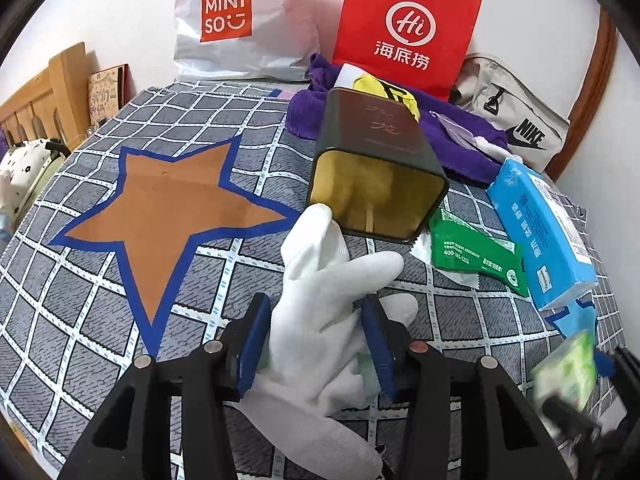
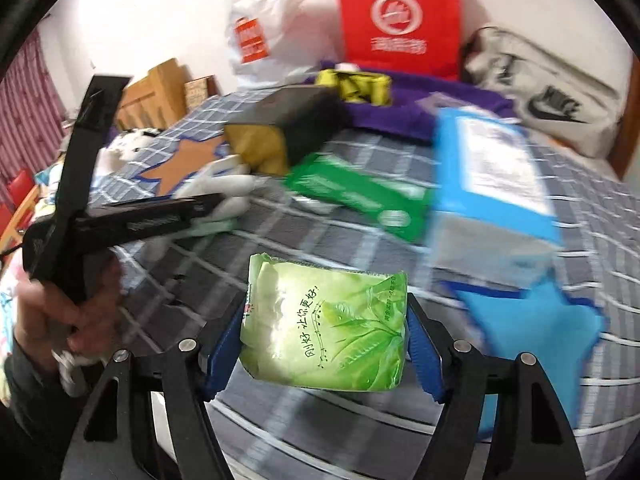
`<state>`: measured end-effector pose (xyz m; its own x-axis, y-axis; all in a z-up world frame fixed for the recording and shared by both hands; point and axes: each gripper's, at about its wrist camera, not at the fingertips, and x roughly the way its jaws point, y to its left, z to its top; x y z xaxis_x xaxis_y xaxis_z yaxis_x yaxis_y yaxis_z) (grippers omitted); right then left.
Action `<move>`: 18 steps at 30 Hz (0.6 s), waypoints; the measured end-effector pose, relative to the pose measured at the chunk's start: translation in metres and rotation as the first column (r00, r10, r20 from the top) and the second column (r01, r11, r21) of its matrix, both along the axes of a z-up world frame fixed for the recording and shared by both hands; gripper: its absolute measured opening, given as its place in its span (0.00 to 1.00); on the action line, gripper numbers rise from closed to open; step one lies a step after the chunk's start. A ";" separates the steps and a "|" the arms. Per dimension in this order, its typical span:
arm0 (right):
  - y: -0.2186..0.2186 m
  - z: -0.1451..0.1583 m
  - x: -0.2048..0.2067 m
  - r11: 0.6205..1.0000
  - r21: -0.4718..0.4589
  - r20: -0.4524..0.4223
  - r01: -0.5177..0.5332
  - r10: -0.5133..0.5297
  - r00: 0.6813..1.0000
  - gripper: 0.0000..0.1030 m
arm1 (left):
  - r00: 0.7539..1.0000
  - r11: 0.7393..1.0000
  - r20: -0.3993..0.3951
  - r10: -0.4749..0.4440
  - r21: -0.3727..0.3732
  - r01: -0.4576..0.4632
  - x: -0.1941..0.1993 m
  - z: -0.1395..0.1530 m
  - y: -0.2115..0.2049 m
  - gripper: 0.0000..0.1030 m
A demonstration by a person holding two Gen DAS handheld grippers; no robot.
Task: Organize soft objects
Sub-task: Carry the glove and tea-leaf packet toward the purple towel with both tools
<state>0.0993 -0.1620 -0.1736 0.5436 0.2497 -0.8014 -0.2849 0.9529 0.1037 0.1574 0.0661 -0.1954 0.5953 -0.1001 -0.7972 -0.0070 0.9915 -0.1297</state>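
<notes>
In the left wrist view my left gripper (image 1: 316, 344) is shut on a white glove (image 1: 320, 292), whose fingers splay upward toward the open mouth of a dark tin (image 1: 376, 160) lying on its side. In the right wrist view my right gripper (image 2: 324, 344) is shut on a light green tissue pack (image 2: 324, 328), its blue pads against both sides, held above the checked bedspread (image 2: 280, 420). The same pack (image 1: 566, 368) shows blurred at the lower right of the left wrist view. From the right wrist view, the left gripper (image 2: 218, 204) with the glove (image 2: 228, 184) is at the left, held by a hand (image 2: 60, 312).
An orange star patch (image 1: 172, 208) lies left of the tin, and a blue star patch (image 2: 532, 320) lies to the right. A dark green packet (image 1: 476, 256), a blue tissue box (image 1: 540, 232) and a purple towel (image 1: 460, 140) lie nearby. Shopping bags (image 1: 404, 28) and a grey pouch (image 1: 516, 112) line the wall.
</notes>
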 end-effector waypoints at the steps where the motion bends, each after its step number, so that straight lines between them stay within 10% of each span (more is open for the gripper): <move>1: -0.013 -0.002 0.001 0.999 -0.027 0.006 0.035 -0.034 0.999 0.71 | 1.000 1.000 -0.003 0.002 0.005 -0.002 0.000 0.000 -0.001 0.42; 18: -0.057 -0.023 0.008 0.996 0.030 -0.028 0.084 -0.083 0.996 0.71 | 0.999 0.998 -0.050 0.005 0.069 -0.002 0.003 0.011 -0.006 0.17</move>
